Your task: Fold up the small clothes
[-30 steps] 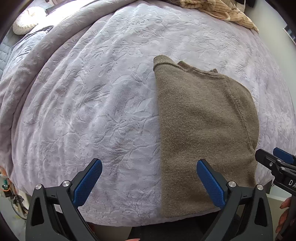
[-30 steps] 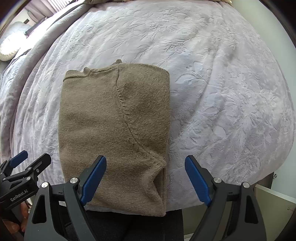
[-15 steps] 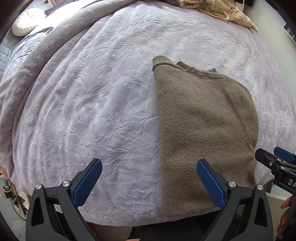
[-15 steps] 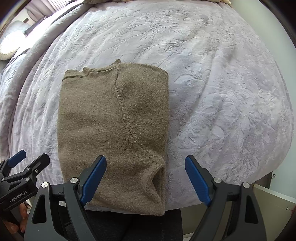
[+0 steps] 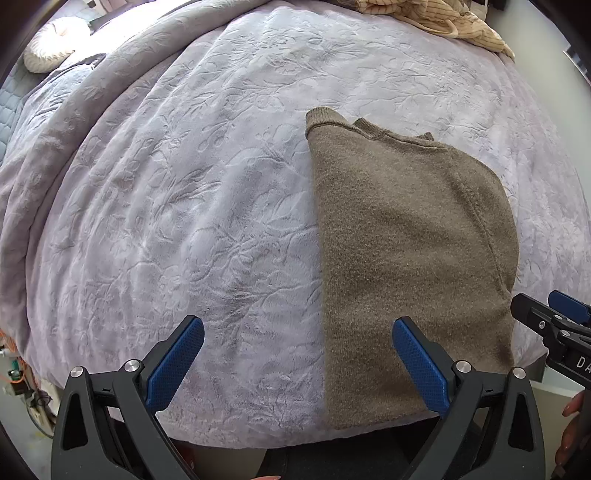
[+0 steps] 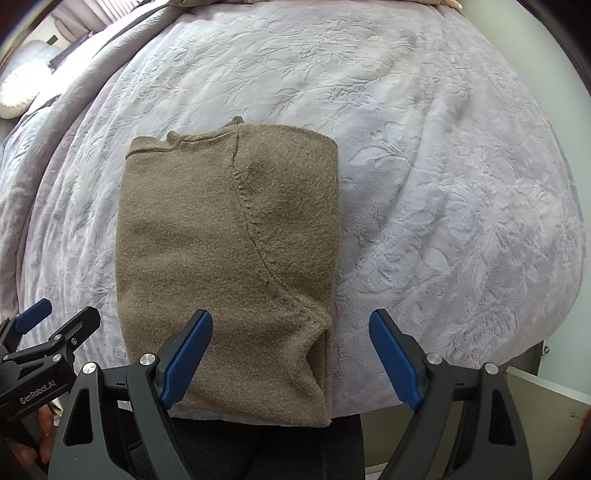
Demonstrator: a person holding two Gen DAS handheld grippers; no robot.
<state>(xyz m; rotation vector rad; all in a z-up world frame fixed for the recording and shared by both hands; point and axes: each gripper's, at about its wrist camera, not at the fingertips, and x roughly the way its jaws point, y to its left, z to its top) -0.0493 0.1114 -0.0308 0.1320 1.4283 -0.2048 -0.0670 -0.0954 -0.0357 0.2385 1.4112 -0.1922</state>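
An olive-brown knit sweater (image 5: pixel 406 258) (image 6: pixel 229 258) lies folded into a tall rectangle on the bed, its collar away from me and its near hem at the bed's front edge. My left gripper (image 5: pixel 295 328) hovers open above the sweater's left edge, nothing between its blue pads. Open as well, my right gripper (image 6: pixel 290 328) hangs over the sweater's near right corner, holding nothing. Each gripper shows at the edge of the other's view, the right gripper (image 5: pixel 546 325) at the right and the left gripper (image 6: pixel 48 332) at the left.
A pale lilac embossed bedspread (image 5: pixel 184 184) (image 6: pixel 443 184) covers the bed. Striped beige clothes (image 5: pixel 443 18) are piled at the far edge. A round cushion (image 5: pixel 48 48) lies far left. A cabinet (image 6: pixel 546 391) stands by the bed's near right corner. A person's fingers (image 5: pixel 572 435) hold the right gripper.
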